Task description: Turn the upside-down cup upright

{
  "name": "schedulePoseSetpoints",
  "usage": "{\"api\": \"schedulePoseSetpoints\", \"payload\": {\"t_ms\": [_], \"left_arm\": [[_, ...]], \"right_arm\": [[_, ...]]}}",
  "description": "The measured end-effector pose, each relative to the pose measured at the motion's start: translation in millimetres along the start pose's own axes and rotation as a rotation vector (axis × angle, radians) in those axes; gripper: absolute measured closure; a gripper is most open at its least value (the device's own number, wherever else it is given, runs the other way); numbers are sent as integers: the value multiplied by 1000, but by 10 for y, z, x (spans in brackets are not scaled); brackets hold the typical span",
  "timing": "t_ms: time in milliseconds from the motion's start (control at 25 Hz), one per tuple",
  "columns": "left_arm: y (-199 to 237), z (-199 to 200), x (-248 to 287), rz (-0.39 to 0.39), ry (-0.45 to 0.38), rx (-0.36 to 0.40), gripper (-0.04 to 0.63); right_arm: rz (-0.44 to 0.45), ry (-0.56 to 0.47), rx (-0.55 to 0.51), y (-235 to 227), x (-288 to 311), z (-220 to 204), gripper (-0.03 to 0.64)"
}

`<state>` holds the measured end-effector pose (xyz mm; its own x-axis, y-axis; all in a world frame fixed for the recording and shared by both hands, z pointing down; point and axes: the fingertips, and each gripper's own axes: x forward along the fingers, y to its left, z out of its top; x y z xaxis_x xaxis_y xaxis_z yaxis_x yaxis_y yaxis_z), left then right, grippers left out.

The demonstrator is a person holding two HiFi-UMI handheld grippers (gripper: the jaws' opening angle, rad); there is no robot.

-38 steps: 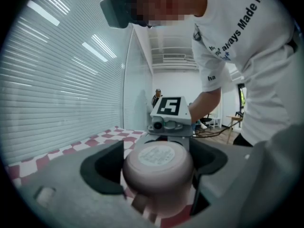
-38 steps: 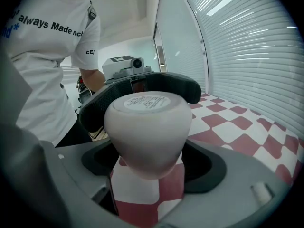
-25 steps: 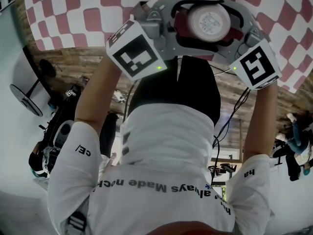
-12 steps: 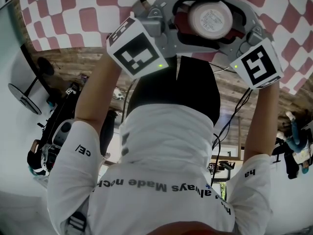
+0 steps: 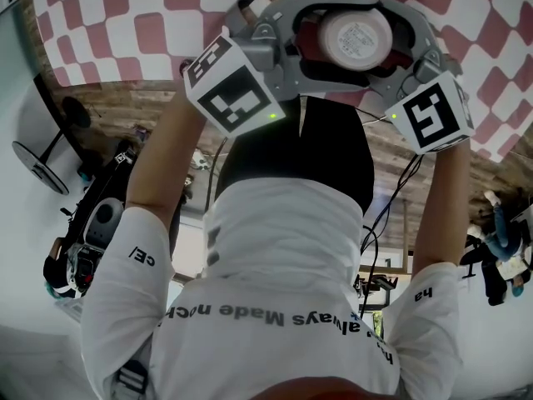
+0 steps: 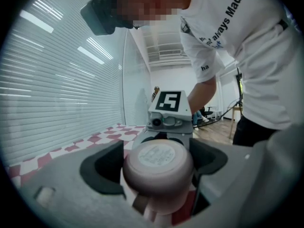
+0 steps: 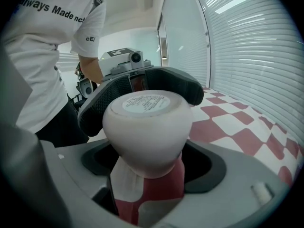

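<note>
A pale pink ceramic cup [image 7: 147, 127] stands upside down, its labelled base on top, on a red-and-white checked cloth [image 7: 228, 122]. The left tool [image 6: 156, 167] and the right tool [image 7: 149, 165] face each other around it. Each has its jaws wide apart with the cup between them, and cloth shows in the gaps.

The upside-down pale rounded cup [image 5: 356, 34] stands base up on the red-and-white checked tablecloth [image 5: 125, 32], between the jaws of the grey left gripper [image 5: 310, 44], which reaches in from its left, and those of the grey right gripper [image 5: 401, 44] opposite, reaching in from its right.
</note>
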<state>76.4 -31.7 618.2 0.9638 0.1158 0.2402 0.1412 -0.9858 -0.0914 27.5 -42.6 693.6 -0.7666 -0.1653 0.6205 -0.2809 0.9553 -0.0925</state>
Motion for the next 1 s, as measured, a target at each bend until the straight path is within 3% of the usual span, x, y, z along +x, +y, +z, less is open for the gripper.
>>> {"api": "schedulePoseSetpoints", "payload": {"t_ms": [320, 520, 680, 800, 1000], "left_arm": [[-24, 1, 7, 8, 22, 17, 158], [4, 110, -56, 39, 3, -28, 156], [29, 278, -205, 86, -5, -59, 156], [93, 463, -344, 132, -19, -107, 158], [202, 869, -538, 212, -61, -166, 175]], "right_arm": [[-26, -3, -12, 3, -9, 17, 202], [-53, 9, 13, -38, -122, 16, 150], [-63, 15, 10, -7, -379, 118, 150], [-79, 0, 18, 27, -600, 249, 175], [-152, -113, 83, 24, -1035, 636, 232]]}}
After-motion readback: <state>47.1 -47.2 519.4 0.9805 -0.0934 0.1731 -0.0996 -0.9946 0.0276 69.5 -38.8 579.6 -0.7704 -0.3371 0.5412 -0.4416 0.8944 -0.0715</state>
